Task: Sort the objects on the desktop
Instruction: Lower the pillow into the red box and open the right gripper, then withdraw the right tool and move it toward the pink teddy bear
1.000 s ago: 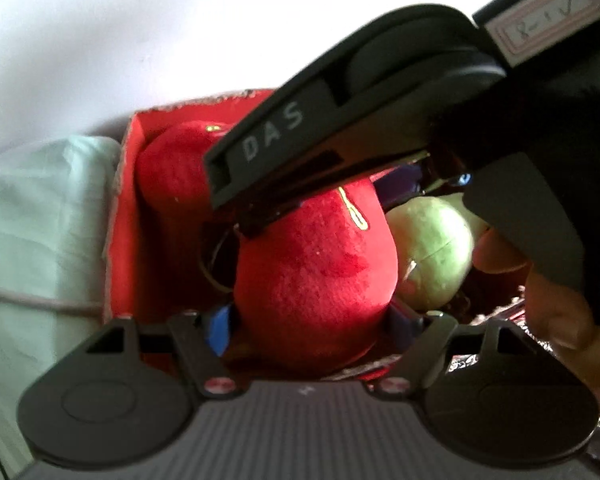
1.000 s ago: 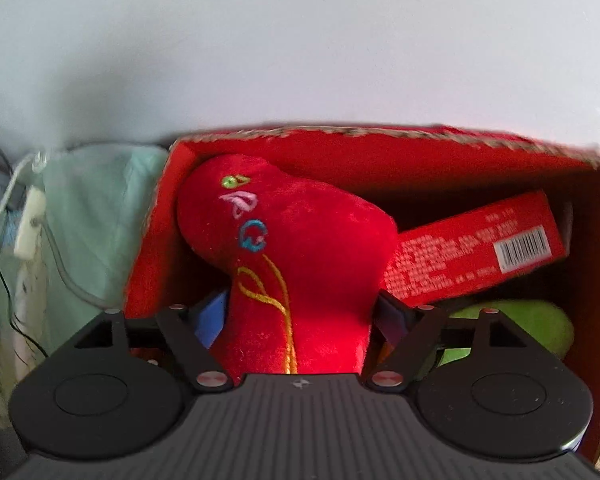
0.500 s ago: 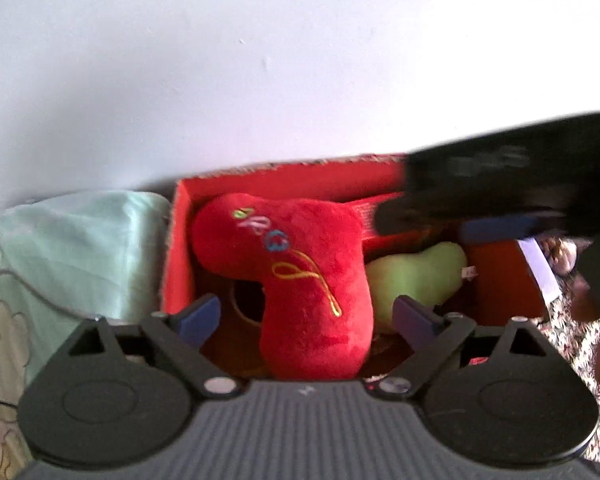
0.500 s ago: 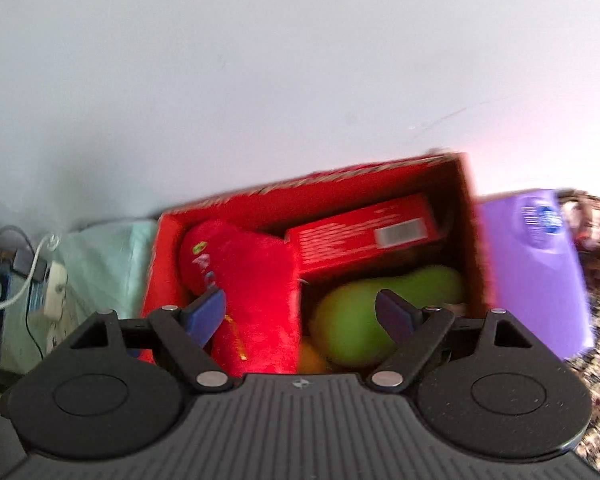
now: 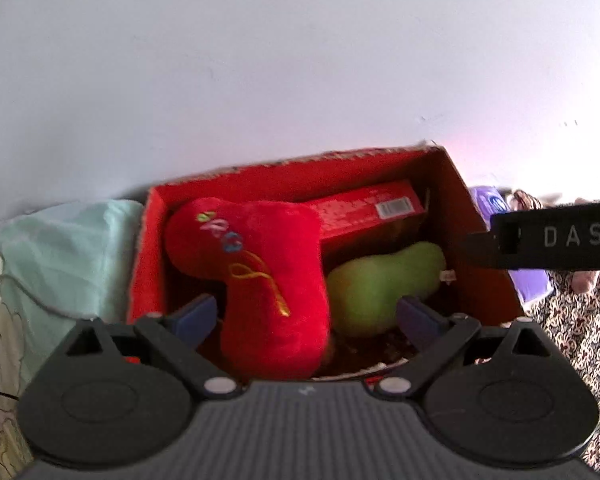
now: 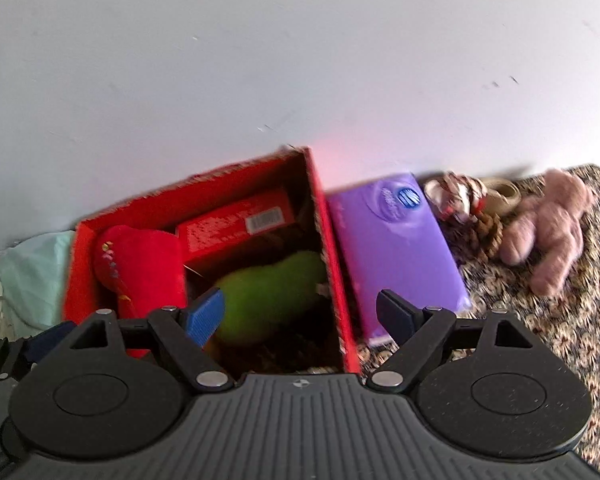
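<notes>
A red box (image 6: 328,216) against the wall already holds a red plush (image 5: 268,272), a red carton (image 5: 364,212) and a green pear toy (image 5: 380,288). Both tongs, left gripper (image 5: 306,316) and right gripper (image 6: 300,316), are released and empty. At two o'clock (right view) a purple pack (image 6: 396,248) and pink teddy (image 6: 548,228) seem left to sort.

Both the left gripper (image 5: 306,314) and the right gripper (image 6: 300,314) hang level, jaws spread wide, holding nothing
</notes>
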Demonstrator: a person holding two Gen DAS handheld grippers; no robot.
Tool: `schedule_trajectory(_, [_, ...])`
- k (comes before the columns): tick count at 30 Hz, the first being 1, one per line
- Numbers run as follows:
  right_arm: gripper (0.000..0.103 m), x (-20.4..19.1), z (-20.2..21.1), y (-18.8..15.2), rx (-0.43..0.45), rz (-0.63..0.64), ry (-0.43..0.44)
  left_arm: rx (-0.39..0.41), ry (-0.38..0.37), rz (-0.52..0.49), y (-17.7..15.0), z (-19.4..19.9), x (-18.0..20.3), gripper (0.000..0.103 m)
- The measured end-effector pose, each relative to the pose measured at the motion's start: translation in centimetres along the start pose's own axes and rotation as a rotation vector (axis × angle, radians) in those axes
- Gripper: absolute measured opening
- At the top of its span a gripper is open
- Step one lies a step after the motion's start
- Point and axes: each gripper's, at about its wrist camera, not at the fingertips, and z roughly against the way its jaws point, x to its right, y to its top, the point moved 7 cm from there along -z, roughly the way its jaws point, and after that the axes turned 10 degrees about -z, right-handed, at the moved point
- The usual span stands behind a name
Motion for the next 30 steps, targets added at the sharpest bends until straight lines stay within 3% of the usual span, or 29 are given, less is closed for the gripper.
schedule_trajectory(12, [0.085, 3.4, 0.8, -2.7, -0.025, -0.06, -0.056, -0.02, 0.001, -0.033, -2.6, -0.5, 2.7, 0.098])
schedule_trajectory(20, [0.085, 6.8, 0.9, -3.6, -0.049, -0.109, -0.112, -0.024, -0.006, -0.029, -2.7, -1.1, 3.7, 0.098])
schedule_trajectory(27, [0.081, 11.5, 0.8, -3.4, -0.096, -0.139, -0.13, 0.004, 0.03, -0.003, -3.0, 0.5, 5.3, 0.098])
schedule_trajectory(30, [0.08, 13.7, 1.2, -2.6, -0.09, -0.152, -0.125, 0.055, 0.037, 0.006, -2.4, 1.8, 6.7, 0.098])
